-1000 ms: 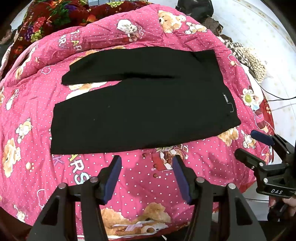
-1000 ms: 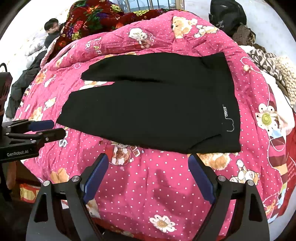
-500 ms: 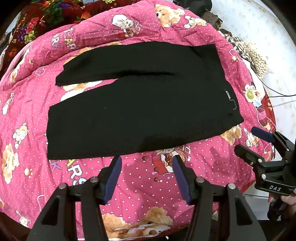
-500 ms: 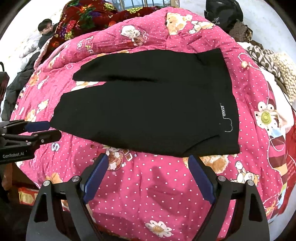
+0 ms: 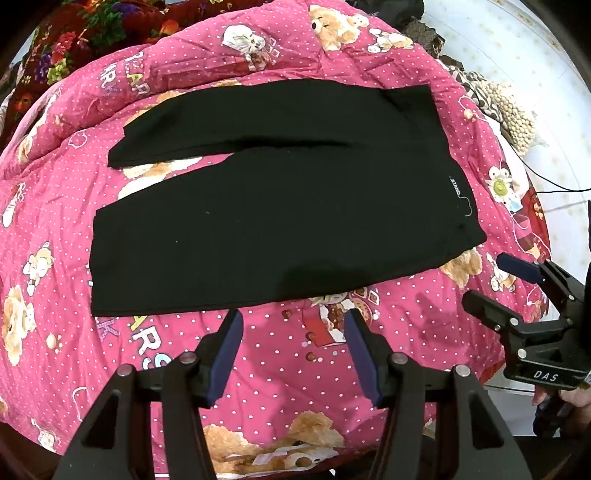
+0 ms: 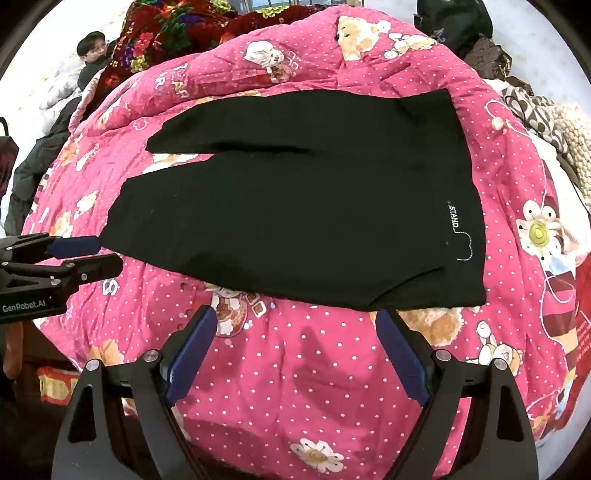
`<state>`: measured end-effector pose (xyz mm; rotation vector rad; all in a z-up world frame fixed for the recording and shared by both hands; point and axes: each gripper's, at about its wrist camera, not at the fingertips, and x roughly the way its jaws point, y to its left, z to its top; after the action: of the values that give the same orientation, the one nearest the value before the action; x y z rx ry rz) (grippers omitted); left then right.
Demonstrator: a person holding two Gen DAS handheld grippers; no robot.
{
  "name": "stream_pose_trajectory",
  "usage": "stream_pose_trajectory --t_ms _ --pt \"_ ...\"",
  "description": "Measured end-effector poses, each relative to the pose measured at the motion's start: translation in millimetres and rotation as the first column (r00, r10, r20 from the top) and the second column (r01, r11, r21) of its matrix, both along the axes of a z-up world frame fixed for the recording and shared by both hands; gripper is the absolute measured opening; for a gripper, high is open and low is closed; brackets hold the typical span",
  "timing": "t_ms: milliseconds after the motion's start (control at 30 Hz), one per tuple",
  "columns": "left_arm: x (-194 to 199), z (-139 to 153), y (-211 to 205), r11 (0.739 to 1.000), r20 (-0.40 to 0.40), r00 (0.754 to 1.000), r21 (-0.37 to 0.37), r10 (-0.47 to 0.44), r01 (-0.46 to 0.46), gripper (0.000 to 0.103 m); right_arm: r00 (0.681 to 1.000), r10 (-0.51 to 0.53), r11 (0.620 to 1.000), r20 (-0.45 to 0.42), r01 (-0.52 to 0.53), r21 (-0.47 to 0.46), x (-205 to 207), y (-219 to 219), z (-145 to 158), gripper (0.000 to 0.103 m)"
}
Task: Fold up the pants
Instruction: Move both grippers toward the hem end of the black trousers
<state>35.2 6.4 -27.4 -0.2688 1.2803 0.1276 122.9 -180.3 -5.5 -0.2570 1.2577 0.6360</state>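
Black pants [image 5: 280, 206] lie flat on the pink teddy-bear quilt [image 5: 369, 354], just ahead of both tools, waistband toward the right tool's side. The left tool [image 5: 293, 317] hangs near the hem edge, jaws spread, holding nothing. The right tool [image 6: 293, 314] gapes wide, just short of the waistband corner.

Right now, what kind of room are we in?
Likely a bedroom: the black pants lie flat on a pink teddy-bear quilt covering a bed, with a floral blanket and heaped clothes at its edges.
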Motion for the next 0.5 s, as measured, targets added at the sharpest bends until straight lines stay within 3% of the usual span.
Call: stream_pose_trajectory --t_ms 500 --pt "-5.4 3.2 -7.1 0.999 -0.002 1.0 -0.031 -0.018 0.018 0.059 1.0 0.007 1.0 -0.011 -0.007 -0.001 -5.1 0.5 4.1 0.088"
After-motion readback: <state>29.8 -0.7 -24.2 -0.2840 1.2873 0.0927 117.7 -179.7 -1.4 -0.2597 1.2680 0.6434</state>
